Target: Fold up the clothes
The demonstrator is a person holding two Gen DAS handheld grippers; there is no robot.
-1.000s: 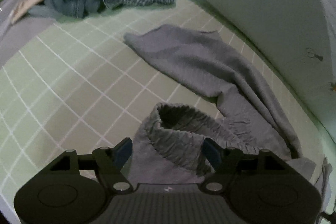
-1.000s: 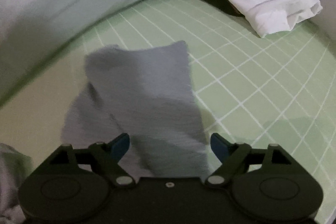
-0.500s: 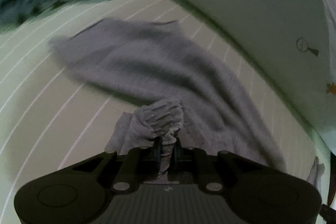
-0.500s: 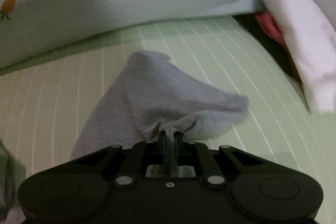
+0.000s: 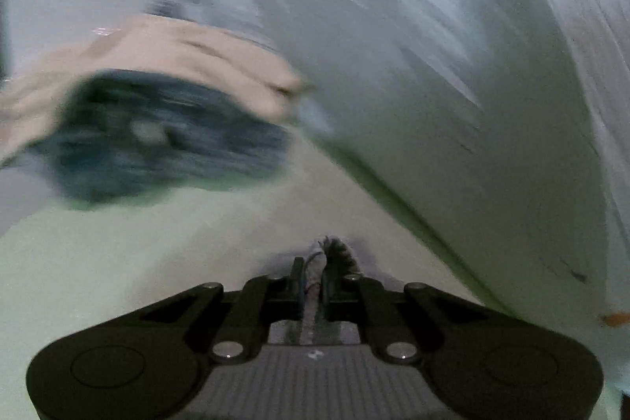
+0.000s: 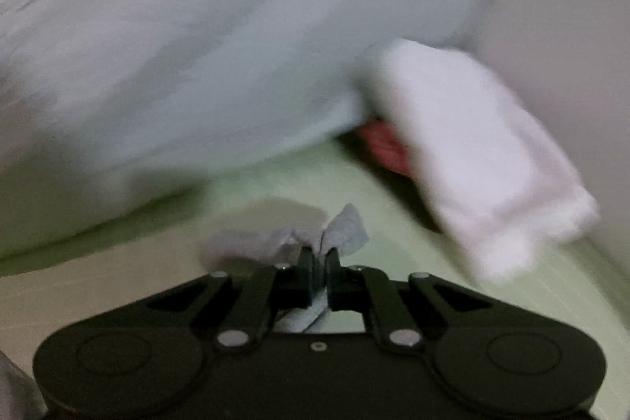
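Both views are blurred by motion. In the left wrist view my left gripper (image 5: 313, 272) is shut on the bunched waistband of the grey trousers (image 5: 334, 252); only a small tuft of cloth shows past the fingertips. In the right wrist view my right gripper (image 6: 319, 264) is shut on another edge of the same grey trousers (image 6: 346, 227), a crumpled corner poking up above the jaws and a fold hanging below them. Most of the garment hangs out of sight under both grippers, above the green checked sheet (image 5: 118, 262).
A heap of denim clothes (image 5: 157, 140) under a beige garment (image 5: 177, 54) lies at the left. A folded white cloth (image 6: 480, 160) over something red (image 6: 384, 144) lies at the right. A pale bedcover (image 6: 197, 46) rises along the far side of the sheet.
Both grippers went from open around the grey trousers to shut on them, then rose and tilted up. The garment has left the sheet and now mostly hangs out of view.
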